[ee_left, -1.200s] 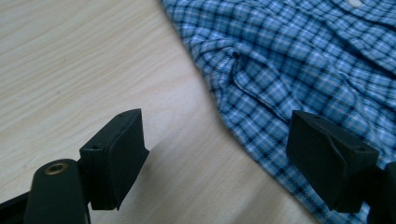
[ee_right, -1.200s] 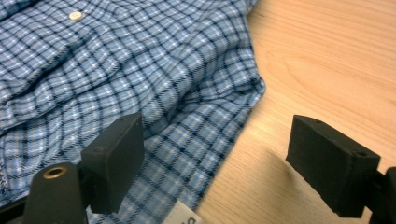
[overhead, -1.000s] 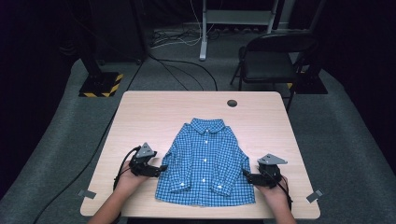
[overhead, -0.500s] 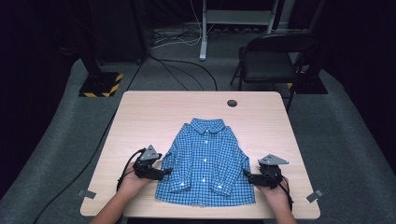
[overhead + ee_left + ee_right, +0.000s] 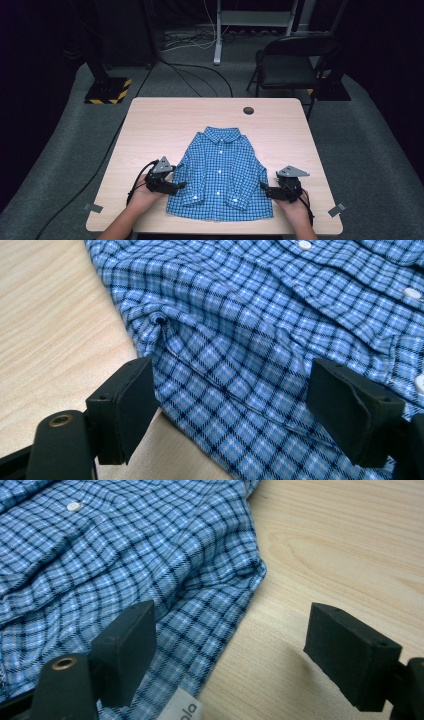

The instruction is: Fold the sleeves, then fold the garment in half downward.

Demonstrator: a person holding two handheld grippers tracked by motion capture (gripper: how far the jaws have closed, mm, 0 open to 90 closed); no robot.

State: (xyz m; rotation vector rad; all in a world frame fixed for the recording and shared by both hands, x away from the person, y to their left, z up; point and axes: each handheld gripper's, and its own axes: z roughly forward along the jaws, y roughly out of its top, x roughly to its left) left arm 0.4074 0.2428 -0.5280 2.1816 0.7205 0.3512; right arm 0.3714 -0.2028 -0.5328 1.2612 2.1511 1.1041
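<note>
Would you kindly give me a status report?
Left gripper, right gripper: open, at the side edges of the blue checked shirt. Shirt flat, buttoned. Nothing in the way.

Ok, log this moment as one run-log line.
left gripper: open, at shirt left edge | right gripper: open, at right edge | shirt: flat, buttoned, on table

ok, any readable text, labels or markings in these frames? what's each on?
"ola" – end of a word on a white tag at the hem of the blue checked shirt, cut off by the frame edge in the right gripper view.
Yellow-black hazard stripes, no text, on the stand base on the floor.
Nothing else readable.
</note>
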